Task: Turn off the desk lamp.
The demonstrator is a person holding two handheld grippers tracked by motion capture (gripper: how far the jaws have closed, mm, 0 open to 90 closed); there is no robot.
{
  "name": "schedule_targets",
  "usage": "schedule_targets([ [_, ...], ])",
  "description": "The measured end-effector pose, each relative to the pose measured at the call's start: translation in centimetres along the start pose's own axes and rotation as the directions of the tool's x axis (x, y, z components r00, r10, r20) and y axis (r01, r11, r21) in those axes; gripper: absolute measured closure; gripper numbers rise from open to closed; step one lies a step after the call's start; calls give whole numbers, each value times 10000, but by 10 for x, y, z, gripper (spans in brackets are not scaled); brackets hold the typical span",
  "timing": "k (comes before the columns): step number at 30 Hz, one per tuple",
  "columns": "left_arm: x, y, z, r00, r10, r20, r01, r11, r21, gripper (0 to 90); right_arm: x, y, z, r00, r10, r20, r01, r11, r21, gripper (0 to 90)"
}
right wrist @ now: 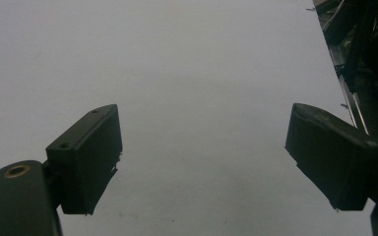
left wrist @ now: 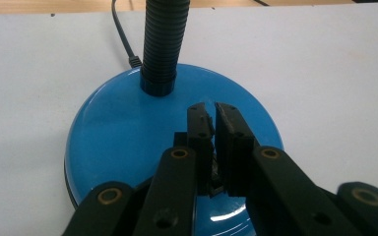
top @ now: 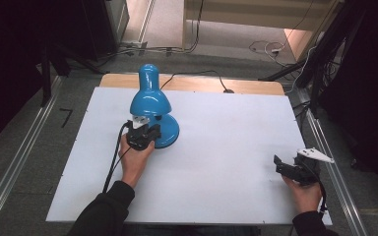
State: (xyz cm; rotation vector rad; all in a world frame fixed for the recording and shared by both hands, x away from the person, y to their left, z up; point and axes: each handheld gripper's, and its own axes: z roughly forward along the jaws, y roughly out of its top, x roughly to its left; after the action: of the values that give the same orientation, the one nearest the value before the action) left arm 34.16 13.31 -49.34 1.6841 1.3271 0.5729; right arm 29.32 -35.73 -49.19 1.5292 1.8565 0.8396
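A blue desk lamp (top: 150,101) stands on the white table top (top: 226,142), left of the middle, with its shade hanging over its round base (top: 171,133). My left gripper (top: 146,132) reaches in under the shade. In the left gripper view its jaws stand almost together, and my left gripper (left wrist: 212,110) rests its tips on the glossy blue base (left wrist: 118,132), just in front of the black ribbed neck (left wrist: 165,39). My right gripper (top: 288,161) lies near the table's right edge. Its jaws are wide apart, and my right gripper (right wrist: 202,152) has bare table between them.
The lamp's black cord (left wrist: 120,34) runs from the base toward the far wooden edge (top: 197,83). Metal rails (top: 19,157) flank the table on both sides. Cables (top: 268,48) lie on the floor behind, and a dark frame (top: 325,59) stands at the right.
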Motion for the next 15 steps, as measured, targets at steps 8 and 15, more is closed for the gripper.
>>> schedule_targets([
  [8, 1, 1, -2, 9998, -172, 142, 174, 9998, -96, 765, -1, 0, -1, 10000, 26, 2, -26, 10000, -24, 127],
  [15, 2, 1, -3, 9990, -356, 274, 357, 9994, -46, 662, -1, 0, -1, 10000, 50, -10, -50, 10000, -26, 127],
])
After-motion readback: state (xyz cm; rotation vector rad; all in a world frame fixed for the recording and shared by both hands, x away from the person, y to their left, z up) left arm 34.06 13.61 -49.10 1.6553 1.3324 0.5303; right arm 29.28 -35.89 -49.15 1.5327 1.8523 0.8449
